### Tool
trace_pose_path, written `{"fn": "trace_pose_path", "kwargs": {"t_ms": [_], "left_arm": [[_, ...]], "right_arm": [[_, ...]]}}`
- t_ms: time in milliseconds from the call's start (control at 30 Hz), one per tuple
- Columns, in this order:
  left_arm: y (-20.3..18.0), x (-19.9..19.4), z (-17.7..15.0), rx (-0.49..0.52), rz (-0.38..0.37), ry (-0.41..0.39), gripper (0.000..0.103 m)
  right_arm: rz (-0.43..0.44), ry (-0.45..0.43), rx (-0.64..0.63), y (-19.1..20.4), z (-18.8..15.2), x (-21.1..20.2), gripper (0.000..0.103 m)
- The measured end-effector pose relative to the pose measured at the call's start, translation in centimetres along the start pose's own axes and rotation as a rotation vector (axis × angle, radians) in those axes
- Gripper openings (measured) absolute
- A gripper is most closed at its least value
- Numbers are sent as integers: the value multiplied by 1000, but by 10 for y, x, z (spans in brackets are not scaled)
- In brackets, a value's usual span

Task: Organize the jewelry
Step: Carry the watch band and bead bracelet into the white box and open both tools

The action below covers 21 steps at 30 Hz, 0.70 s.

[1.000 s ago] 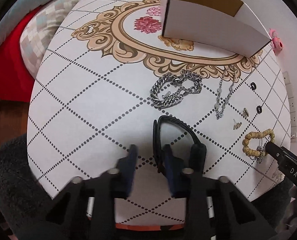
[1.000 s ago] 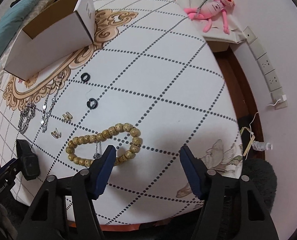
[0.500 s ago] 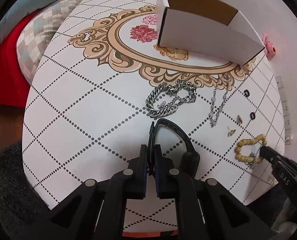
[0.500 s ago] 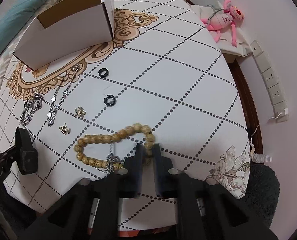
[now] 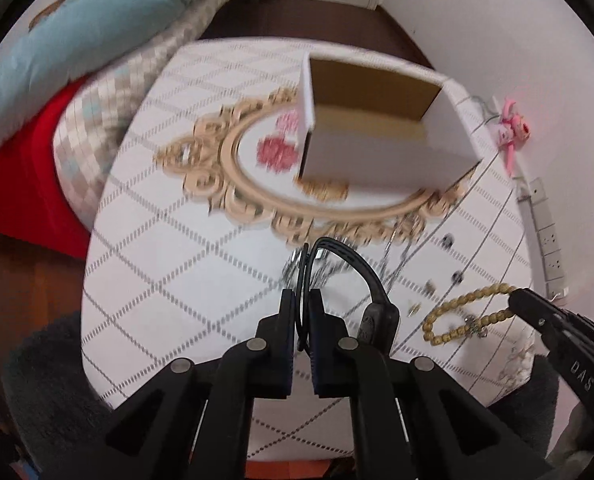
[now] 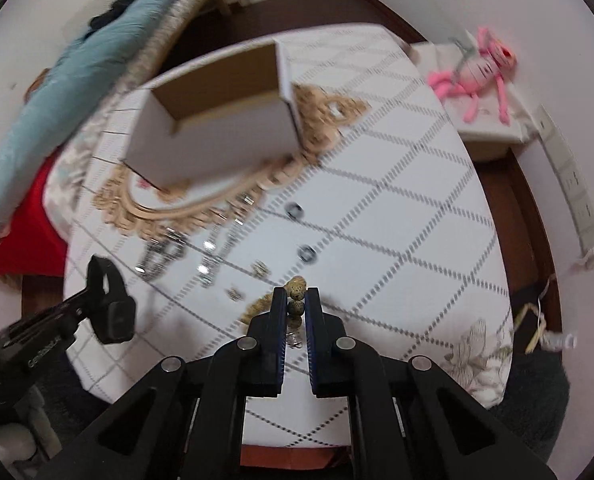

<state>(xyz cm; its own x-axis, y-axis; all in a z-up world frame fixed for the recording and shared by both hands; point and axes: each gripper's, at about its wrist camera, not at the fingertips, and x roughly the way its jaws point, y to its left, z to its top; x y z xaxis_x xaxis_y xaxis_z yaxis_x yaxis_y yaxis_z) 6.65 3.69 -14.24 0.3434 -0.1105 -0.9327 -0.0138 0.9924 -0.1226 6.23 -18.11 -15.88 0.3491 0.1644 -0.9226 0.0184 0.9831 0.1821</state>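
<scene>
Both bracelets (image 5: pixel 465 312) newly lifted off table (image 5: pixel 177 264).

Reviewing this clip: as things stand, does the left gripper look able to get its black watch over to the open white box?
Probably yes. The left gripper is shut on the black watch, which looks lifted off the table. The white box stands ahead with its top open, and only flat-lying jewelry shows between them.

Lettering on the two grippers only

The right gripper (image 5: pixel 515 300) shows white letters "DAS" on its body; the left gripper's (image 6: pixel 97 280) lettering is too blurred to read.
</scene>
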Motion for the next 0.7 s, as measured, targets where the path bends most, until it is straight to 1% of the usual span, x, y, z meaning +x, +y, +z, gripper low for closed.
{"fn": "trace_pose_path", "kwargs": {"t_ms": [33, 267, 367, 467, 567, 600, 700], "left_arm": [[-3, -2, 8, 3, -4, -10, 4], [-25, -21, 63, 41, 0, -91, 4], [-30, -24, 85, 52, 1, -112, 4], [-34, -21, 109, 55, -1, -118, 4], [-34, -15, 131, 54, -5, -115, 4], [-33, -11, 138, 50, -4, -109, 4], [-31, 2, 156, 50, 5, -94, 4]], "right_arm": [[4, -7, -11, -4, 7, -1, 9], [43, -117, -102, 24, 72, -38, 9], [66, -169, -120, 34, 107, -54, 9], [67, -200, -131, 40, 137, -56, 9], [93, -193, -120, 41, 170, -47, 9], [100, -189, -117, 40, 176, -44, 9], [125, -157, -112, 37, 202, -25, 9]]}}
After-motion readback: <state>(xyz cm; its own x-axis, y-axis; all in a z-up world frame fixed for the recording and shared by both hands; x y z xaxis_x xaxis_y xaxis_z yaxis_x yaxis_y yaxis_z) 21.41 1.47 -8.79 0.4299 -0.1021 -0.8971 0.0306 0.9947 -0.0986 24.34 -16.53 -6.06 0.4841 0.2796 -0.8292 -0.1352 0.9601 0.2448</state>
